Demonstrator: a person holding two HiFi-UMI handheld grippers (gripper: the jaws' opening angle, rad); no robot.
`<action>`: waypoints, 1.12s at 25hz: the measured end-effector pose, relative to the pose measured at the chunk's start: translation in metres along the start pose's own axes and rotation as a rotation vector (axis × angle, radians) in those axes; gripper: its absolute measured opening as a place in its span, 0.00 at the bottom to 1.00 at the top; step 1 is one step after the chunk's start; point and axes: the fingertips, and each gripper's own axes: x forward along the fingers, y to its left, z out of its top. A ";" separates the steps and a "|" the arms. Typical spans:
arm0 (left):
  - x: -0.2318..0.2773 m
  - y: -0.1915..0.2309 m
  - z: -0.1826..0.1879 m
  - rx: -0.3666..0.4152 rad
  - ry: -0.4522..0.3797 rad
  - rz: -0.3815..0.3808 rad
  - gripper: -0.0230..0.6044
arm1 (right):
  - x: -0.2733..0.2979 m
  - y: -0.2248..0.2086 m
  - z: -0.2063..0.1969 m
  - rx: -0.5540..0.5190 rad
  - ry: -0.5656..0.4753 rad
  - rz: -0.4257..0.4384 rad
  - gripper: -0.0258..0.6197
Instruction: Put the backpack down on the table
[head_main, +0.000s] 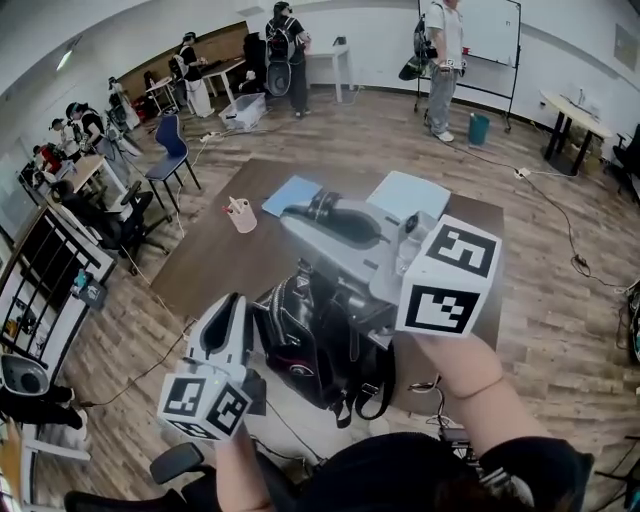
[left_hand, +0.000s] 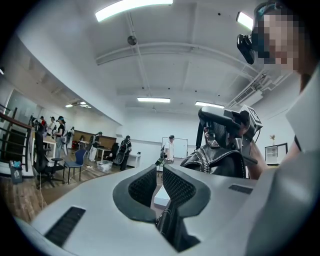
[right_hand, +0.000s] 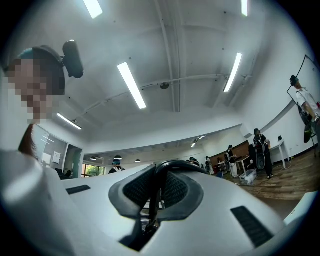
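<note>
room: a large open office with wood flooring, ceiling strip lights, side desks, a whiteboard and several persons standing well apart from the work area.

table (head_main: 225, 275): a dark brown top is seen ahead of and below the person. two pale blue sheets (head_main: 292, 195) and a cup (head_main: 241, 215) lie toward its far half. the near half is bare.

backpack (head_main: 315, 345): black, held off the surface and hung between the two grippers. its long axis runs roughly upright, top uppermost. it is seen over the table's near edge, with its lower end toward the person and the bare top lying just ahead of it. it is judged that a short carry forward and a lowering are what remain, and that the near half gives room enough, clear of the sheets and cup.

right gripper (right_hand: 161, 184): raised, and the farther forward of the two, over the table. its jaws are clenched on a black loop (right_hand: 172, 165) at the pack's top.

left gripper (left_hand: 159, 186): held level, lower and nearer the person, at the pack's left side. its jaws are drawn close together and a dark strap (left_hand: 167, 227) is pinched between them.

risk noted: loose straps hang below the pack and could catch on the table edge.
</note>
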 end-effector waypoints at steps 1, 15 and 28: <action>0.005 -0.001 0.001 0.001 0.003 0.000 0.10 | -0.002 -0.005 0.002 0.001 -0.009 -0.001 0.10; 0.095 -0.008 0.009 0.009 -0.008 -0.033 0.10 | -0.017 -0.085 -0.016 -0.008 0.007 -0.063 0.10; 0.168 -0.013 -0.008 0.035 0.027 -0.060 0.10 | -0.038 -0.138 -0.075 0.042 0.030 -0.108 0.10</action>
